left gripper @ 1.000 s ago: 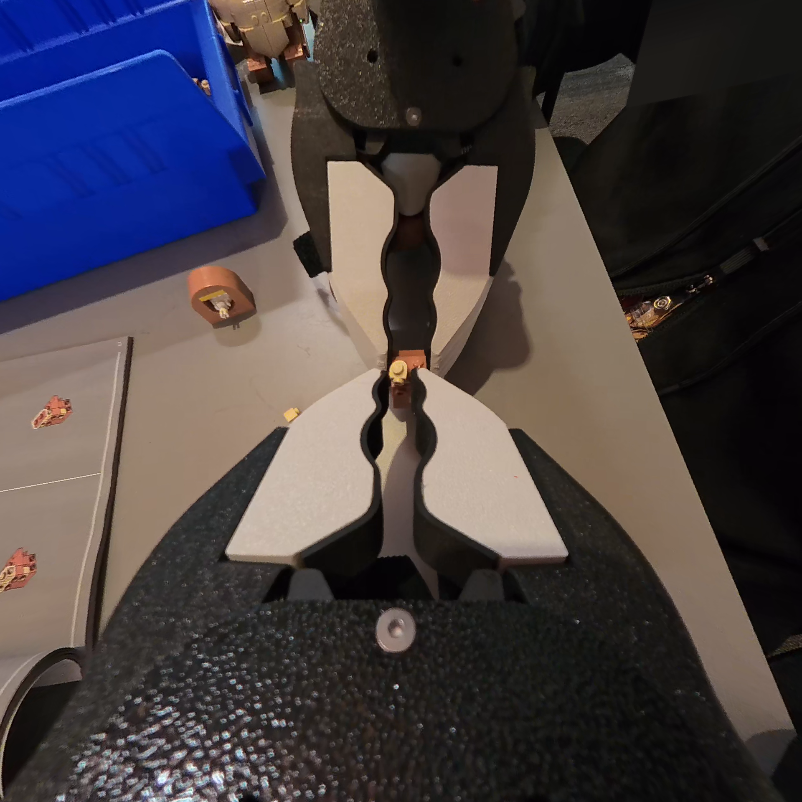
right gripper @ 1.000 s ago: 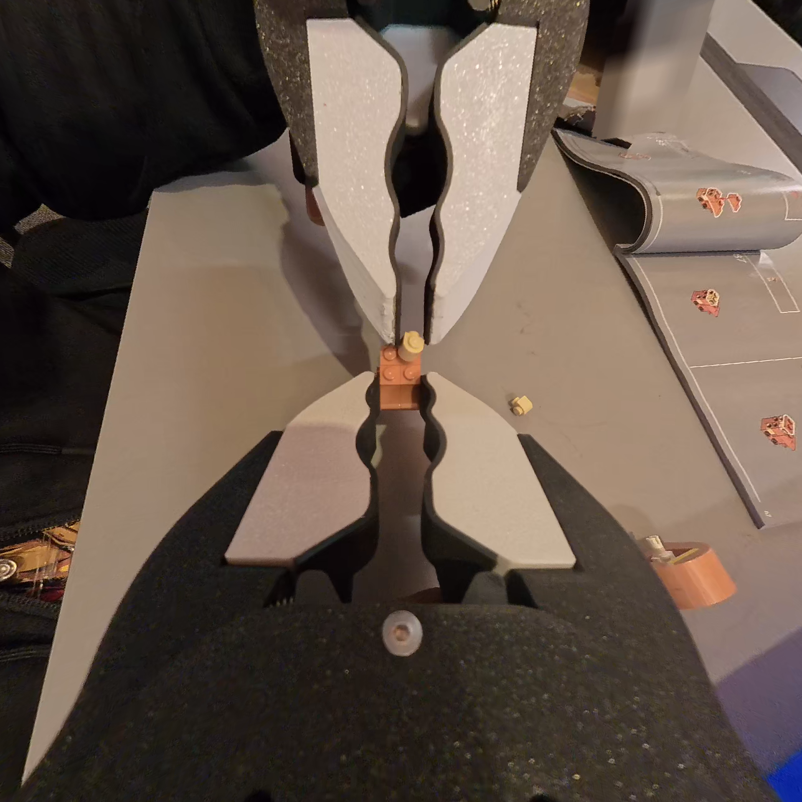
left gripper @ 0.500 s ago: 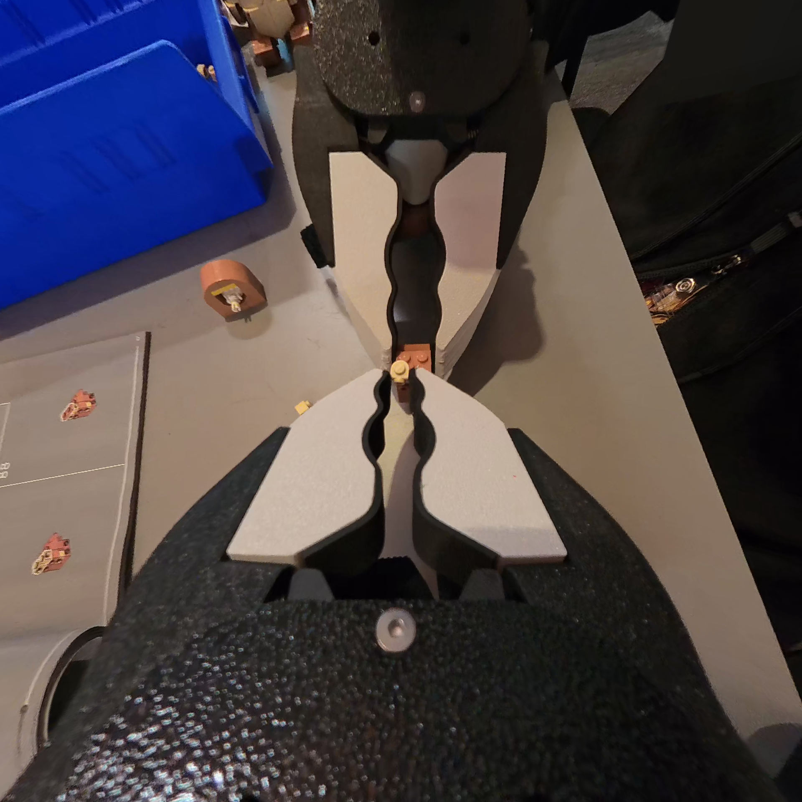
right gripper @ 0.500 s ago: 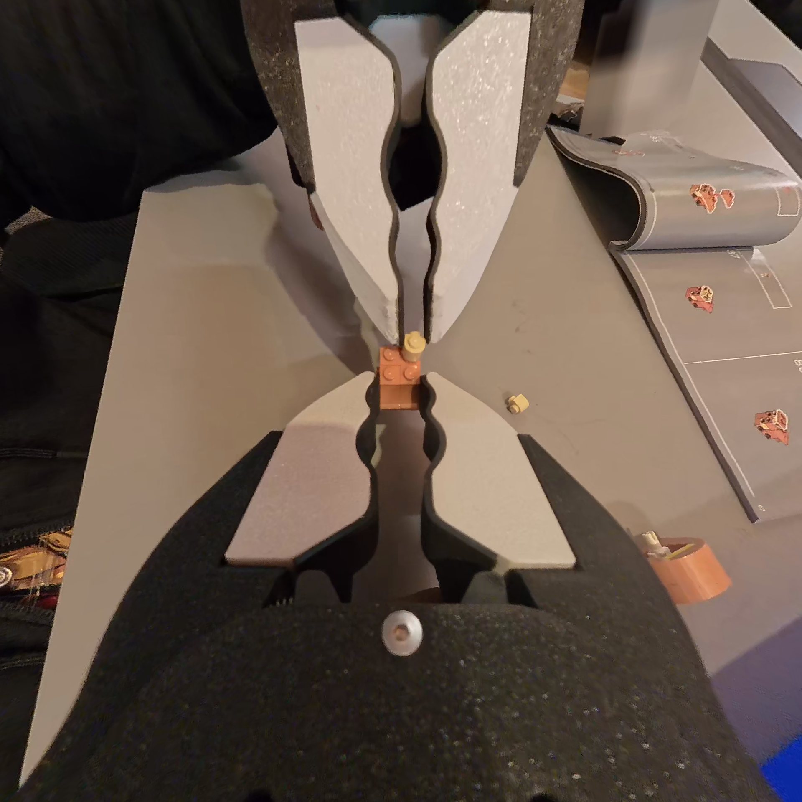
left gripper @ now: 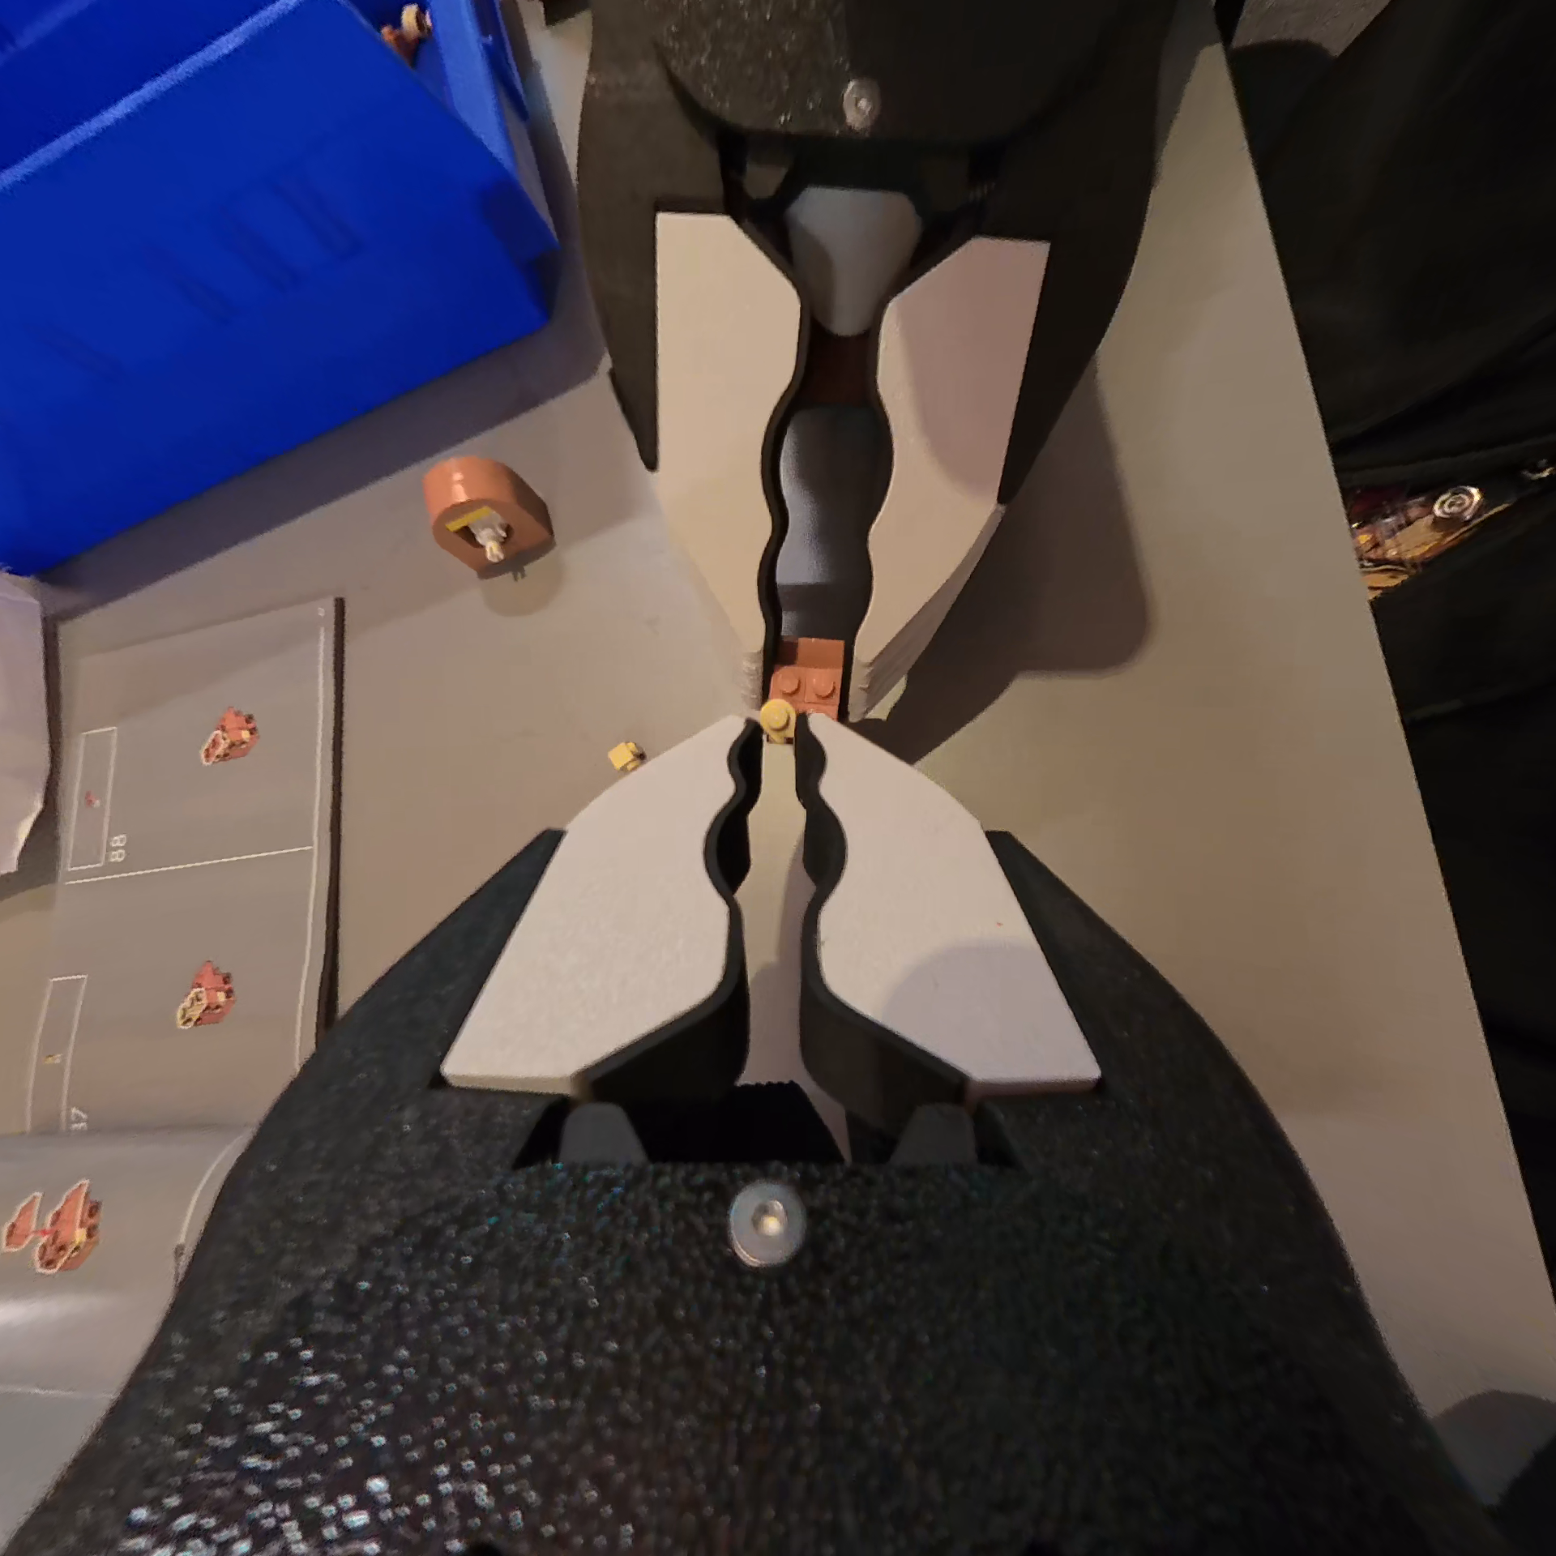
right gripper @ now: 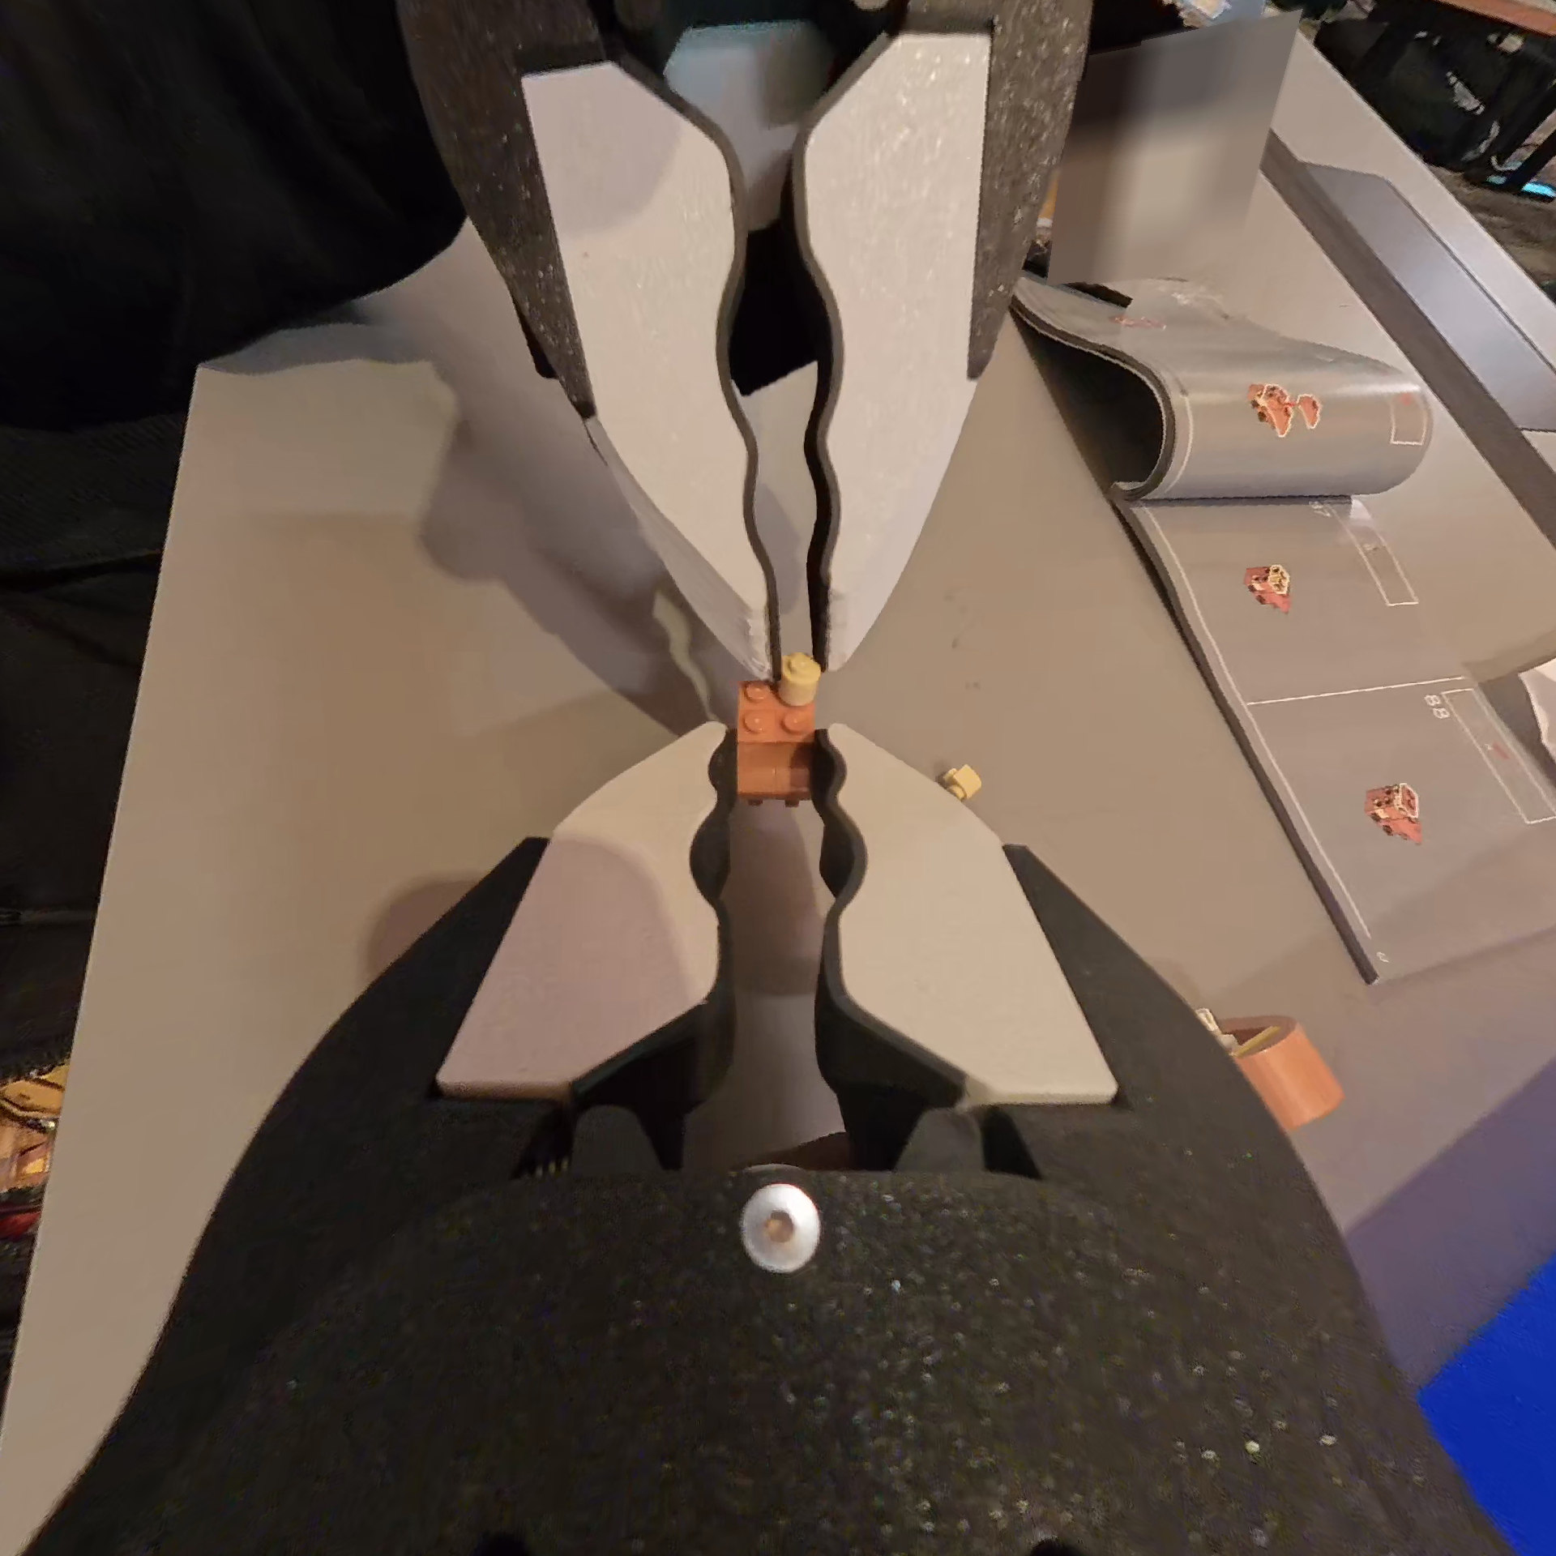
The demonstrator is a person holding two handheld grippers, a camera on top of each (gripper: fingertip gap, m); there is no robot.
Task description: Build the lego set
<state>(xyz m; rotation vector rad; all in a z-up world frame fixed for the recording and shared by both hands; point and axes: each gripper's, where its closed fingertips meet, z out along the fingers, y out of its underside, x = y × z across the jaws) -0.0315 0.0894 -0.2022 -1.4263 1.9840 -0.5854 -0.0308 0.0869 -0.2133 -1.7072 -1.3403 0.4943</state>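
Brown studded plastic brick point(right gripper: 773, 745) was clamped in the right gripper point(right gripper: 773, 762). The left gripper point(left gripper: 779, 731) pinched a tan round stud point(right gripper: 798, 679) sitting on it, over a grey table point(right gripper: 337, 674). Mat point(right gripper: 1389, 674) markings weren't worth reading.

Our two hand-held grippers — black grainy bodies, pale grey fingers with wavy black pads — face each other tip to tip above the tabletop.

Left gripper point(left gripper: 779, 732): jaws nearly together, pads pinching a small tan round stud piece point(left gripper: 776, 722).

Right gripper point(right gripper: 773, 762): jaws set wider, pads pressed on both sides of a small brown studded brick point(right gripper: 770, 741) — held level.
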